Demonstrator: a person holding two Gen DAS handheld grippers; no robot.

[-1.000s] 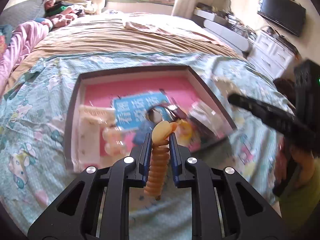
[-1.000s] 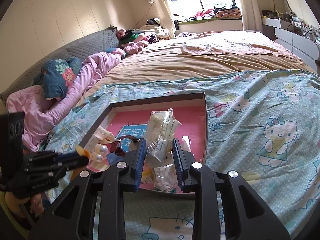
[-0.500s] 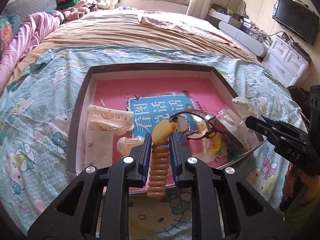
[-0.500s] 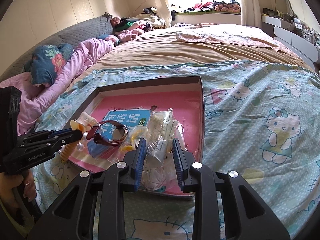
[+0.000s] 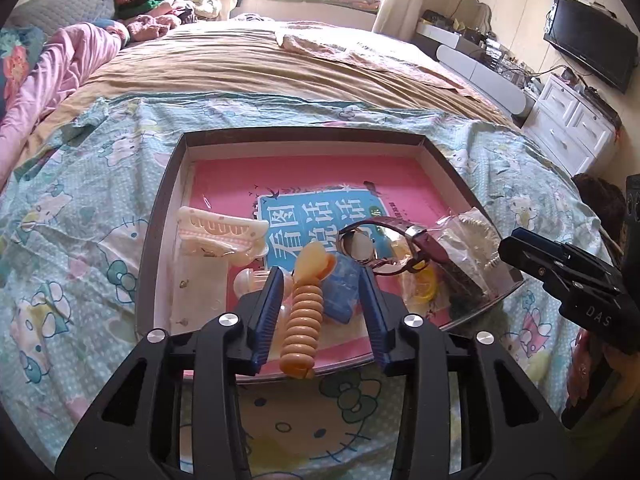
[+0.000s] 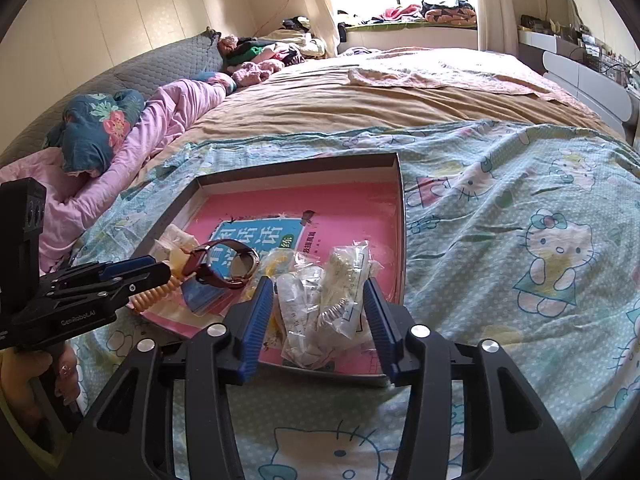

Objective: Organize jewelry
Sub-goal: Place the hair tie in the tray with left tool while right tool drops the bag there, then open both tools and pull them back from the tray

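Bedspread (image 5: 72, 240) under cluttered tray (image 5: 156, 240)

Bagged items (image 6: 336, 292) too small to identify.

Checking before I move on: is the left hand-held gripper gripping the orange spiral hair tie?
No, its jaws stand wide open around the orange spiral hair tie, touching neither side.

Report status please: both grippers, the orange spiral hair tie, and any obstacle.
Left gripper open, right gripper open. Orange spiral hair tie between left fingers, unclamped, over tray edge. Watch and plastic bags crowd the tray.
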